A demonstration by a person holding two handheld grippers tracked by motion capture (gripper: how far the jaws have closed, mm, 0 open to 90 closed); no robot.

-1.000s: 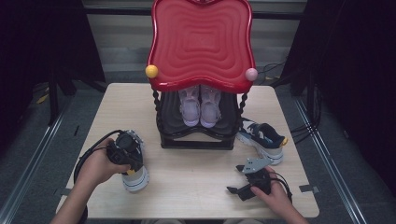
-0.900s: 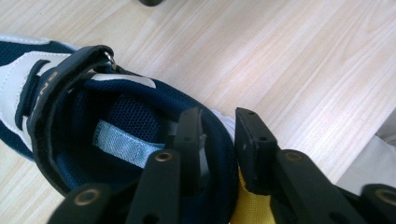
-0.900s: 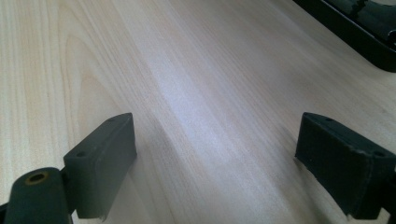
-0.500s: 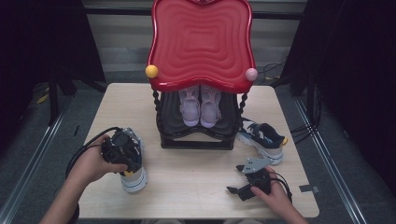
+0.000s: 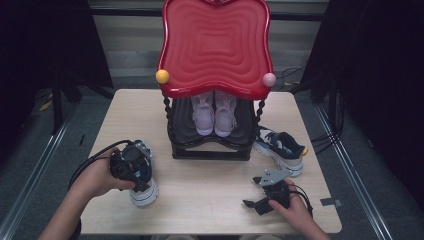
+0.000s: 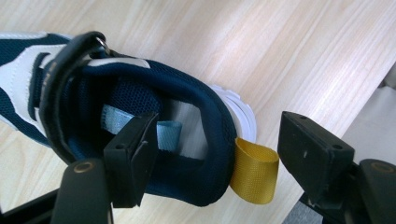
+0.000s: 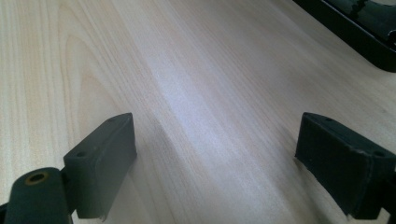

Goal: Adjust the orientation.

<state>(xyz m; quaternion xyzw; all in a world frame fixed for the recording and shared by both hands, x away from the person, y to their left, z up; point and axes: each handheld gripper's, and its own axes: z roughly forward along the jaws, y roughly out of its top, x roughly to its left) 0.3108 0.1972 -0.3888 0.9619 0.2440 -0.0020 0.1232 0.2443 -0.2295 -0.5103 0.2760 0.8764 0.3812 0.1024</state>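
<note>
Navy-and-white sneaker [image 5: 141, 176] with a white sole sits on the pale wooden desk [image 5: 210, 185] near its front left corner, and the left gripper [image 5: 131, 167] is right on top of it, held by the person's left hand [image 5: 97, 176]. In the left gripper view the sneaker [image 6: 140, 126] shows its padded navy heel collar and the yellow fabric pull loop [image 6: 254, 170] at the back: one jaw reaches inside the shoe opening, the other stands outside past the loop, and the heel lies between them with a clear gap on the outer side. Its jaws have just been opening and now stand wide, no pad pressing on the shoe. The right gripper [image 5: 261, 202] rests low near the desk's front right, in the person's right hand [image 5: 295, 212]; the right gripper view shows its jaws spread wide over bare wood with nothing between them. A matching navy-and-white sneaker [image 5: 280, 147] lies on the desk's right side, just beside the black two-tier shoe rack [image 5: 210, 145] at the middle. A pair of pale pink sneakers [image 5: 215, 112] stands side by side on the rack's shelf, under its glossy red wavy-edged top [image 5: 215, 45], which bears a yellow ball [image 5: 162, 76] and a pink ball [image 5: 269, 79] at its front corners.
</note>
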